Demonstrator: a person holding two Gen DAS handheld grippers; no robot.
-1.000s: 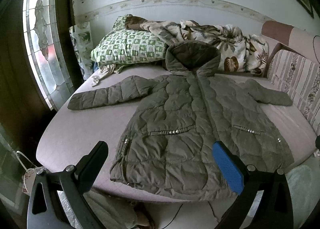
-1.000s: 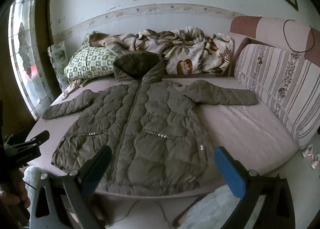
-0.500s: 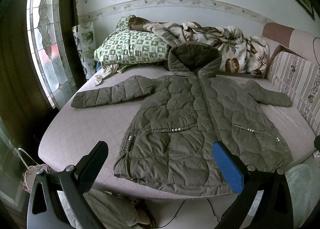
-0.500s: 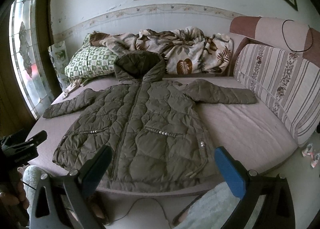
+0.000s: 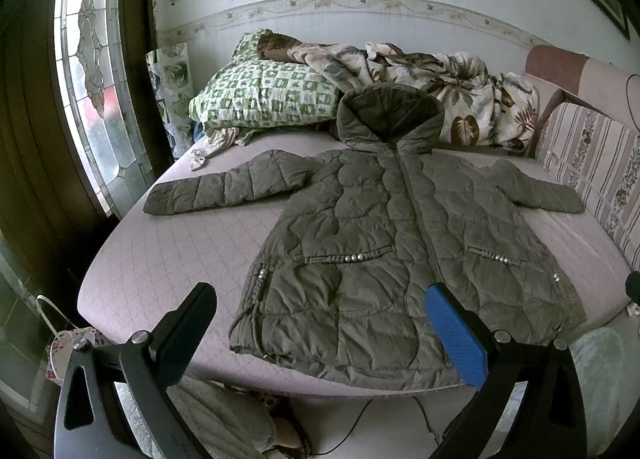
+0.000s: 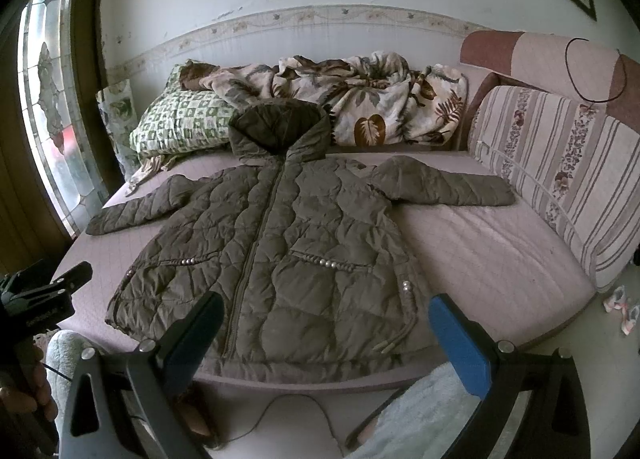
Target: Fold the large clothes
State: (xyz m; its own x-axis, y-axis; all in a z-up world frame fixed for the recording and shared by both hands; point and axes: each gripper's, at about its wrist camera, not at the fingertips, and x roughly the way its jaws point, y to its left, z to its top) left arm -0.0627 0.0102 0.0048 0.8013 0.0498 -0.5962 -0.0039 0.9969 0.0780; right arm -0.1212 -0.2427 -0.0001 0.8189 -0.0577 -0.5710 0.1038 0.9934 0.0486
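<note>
Lying face up with its zip closed, the olive quilted coat [image 5: 400, 243] is spread flat on the pink bed [image 5: 168, 259], and that flatness looks deliberate: both sleeves are stretched out sideways from the coat's body, so each can be swung across the front without fighting bunched fabric. The left sleeve [image 5: 224, 191] reaches away from the coat toward the stained-glass window [image 5: 92, 71], and the right sleeve [image 6: 448, 187] reaches away from the coat toward the striped cushion [image 6: 560, 163]. The hood [image 6: 280, 131] rests at the coat's far end, propped partly against the checked pillow [image 5: 264, 95] and the leaf-print blanket [image 6: 372, 99] piled behind it, while the hem [image 5: 340, 359] lies at the near end, close to the bed's front edge, within easy reach of whoever stands there. The left gripper [image 5: 320, 327] hangs in front of the coat's hem on its left half, fingers spread wide and empty; the right gripper [image 6: 324, 335] hangs in front of the hem on the right half, likewise spread wide with nothing between the pads. Neither touches the fabric. Judging by this, folding has not yet started, and the pair seem placed at the hem side so each can take its own half of the coat.
</note>
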